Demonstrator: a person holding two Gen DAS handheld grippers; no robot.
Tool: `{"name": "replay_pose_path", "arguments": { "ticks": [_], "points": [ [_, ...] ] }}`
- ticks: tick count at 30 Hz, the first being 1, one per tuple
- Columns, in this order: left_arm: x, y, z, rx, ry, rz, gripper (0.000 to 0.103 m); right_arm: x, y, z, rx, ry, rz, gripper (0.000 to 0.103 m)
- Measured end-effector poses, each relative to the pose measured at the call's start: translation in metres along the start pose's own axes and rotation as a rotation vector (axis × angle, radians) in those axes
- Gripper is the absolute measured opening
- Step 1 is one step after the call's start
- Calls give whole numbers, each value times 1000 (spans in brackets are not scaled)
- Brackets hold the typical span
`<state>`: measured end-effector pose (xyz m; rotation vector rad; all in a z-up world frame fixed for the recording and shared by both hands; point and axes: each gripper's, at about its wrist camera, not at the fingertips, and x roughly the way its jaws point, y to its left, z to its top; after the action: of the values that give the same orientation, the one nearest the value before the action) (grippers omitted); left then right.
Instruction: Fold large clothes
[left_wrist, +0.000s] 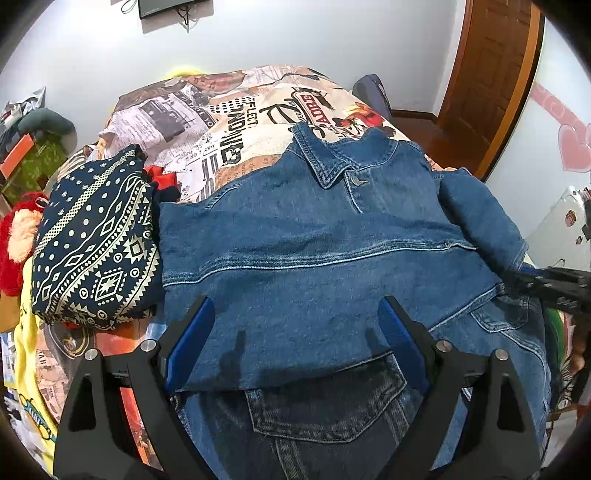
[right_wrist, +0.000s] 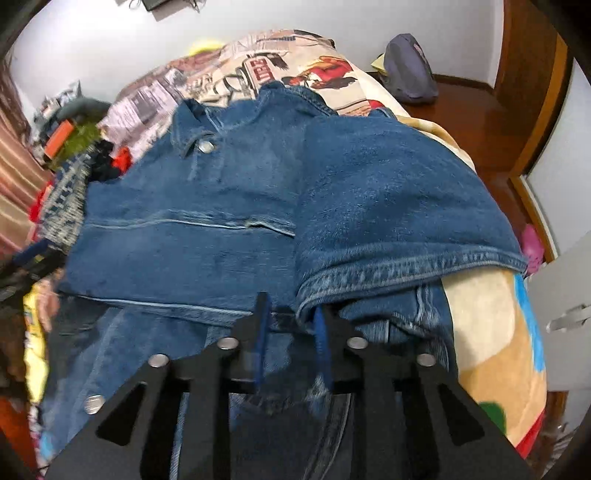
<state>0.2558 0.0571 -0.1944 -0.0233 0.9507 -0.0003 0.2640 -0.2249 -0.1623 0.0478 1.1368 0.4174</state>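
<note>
A blue denim jacket (left_wrist: 314, 251) lies on the bed, collar at the far end, its left side folded across the body. It also shows in the right wrist view (right_wrist: 229, 229). My left gripper (left_wrist: 295, 317) is open, its jaws wide apart just above the jacket's near hem, holding nothing. My right gripper (right_wrist: 291, 314) has its jaws close together on the cuff edge of the right sleeve (right_wrist: 399, 206), which is folded over the jacket's right side. The right gripper shows as a dark shape at the right in the left wrist view (left_wrist: 546, 284).
A folded navy patterned cloth (left_wrist: 96, 243) lies left of the jacket on the printed bedspread (left_wrist: 229, 122). Red and yellow items (left_wrist: 14, 236) sit at the left edge. A grey bag (right_wrist: 410, 70) lies on the wooden floor by the door (left_wrist: 491, 74).
</note>
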Motion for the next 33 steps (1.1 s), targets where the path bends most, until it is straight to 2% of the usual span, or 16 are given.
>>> {"name": "replay_pose_path", "arguments": {
  "ticks": [4, 6, 10, 13, 16, 21, 24, 26, 28, 29, 31, 33],
  "points": [
    [-2, -1, 0, 1, -9, -1, 90, -30, -10, -2, 49, -74, 20, 44],
    [-3, -2, 0, 4, -15, -1, 90, -39, -16, 3, 89, -116, 9, 47],
    [-4, -6, 0, 11, -19, -7, 90, -42, -48, 8, 229, -152, 12, 47],
    [-3, -8, 0, 12, -18, -11, 90, -25, -80, 9, 385, -118, 29, 47],
    [0, -6, 1, 2, -9, -20, 90, -6, -102, 6, 479, -84, 27, 47],
    [9, -1, 1, -14, 12, -19, 90, 18, -132, 4, 588, -67, 23, 47],
    [14, 0, 1, -24, 23, -18, 90, 28, -145, 10, 627, -76, -18, 47],
    [15, 1, 1, -26, 24, -15, 90, 33, -150, 15, 655, -93, -26, 43],
    [15, 2, 1, -29, 22, -10, 90, 34, -147, 22, 637, -91, -69, 34],
    [15, 3, 0, -29, 21, -10, 90, 33, -146, 25, 619, -86, -85, 32],
    [15, 4, 0, -31, 19, -11, 90, 29, -133, 34, 539, -84, -108, 15],
    [15, 6, 0, -32, 18, -12, 90, 19, -120, 43, 466, -104, -150, 13]
  ]
}}
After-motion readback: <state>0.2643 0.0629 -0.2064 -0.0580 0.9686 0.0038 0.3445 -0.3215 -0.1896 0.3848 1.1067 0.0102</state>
